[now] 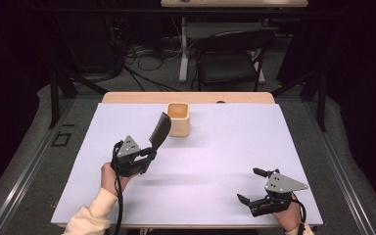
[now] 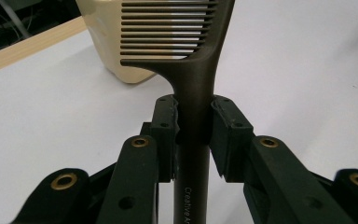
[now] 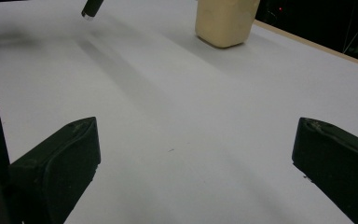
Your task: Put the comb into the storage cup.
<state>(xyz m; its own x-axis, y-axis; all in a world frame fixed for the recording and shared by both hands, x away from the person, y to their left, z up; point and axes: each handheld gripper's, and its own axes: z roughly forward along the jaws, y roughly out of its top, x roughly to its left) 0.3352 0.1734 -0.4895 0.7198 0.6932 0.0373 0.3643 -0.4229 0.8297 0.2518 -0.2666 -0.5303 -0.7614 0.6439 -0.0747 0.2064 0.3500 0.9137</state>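
The dark brown plastic comb (image 2: 193, 70) looks smooth with a faint sheen — the cream square cup (image 1: 178, 119) matt, the white bench top (image 1: 225, 147) smooth with a pale wood edge.

The left tool (image 1: 149, 152) sits at the left of the high view, held up in the person's left hand (image 1: 111, 177), its jaws clamped tight and pointing forward and upward. The right tool (image 1: 253, 185) rests low at the right, gripped by the right hand (image 1: 290, 214), jaws spread wide apart and aimed leftward.
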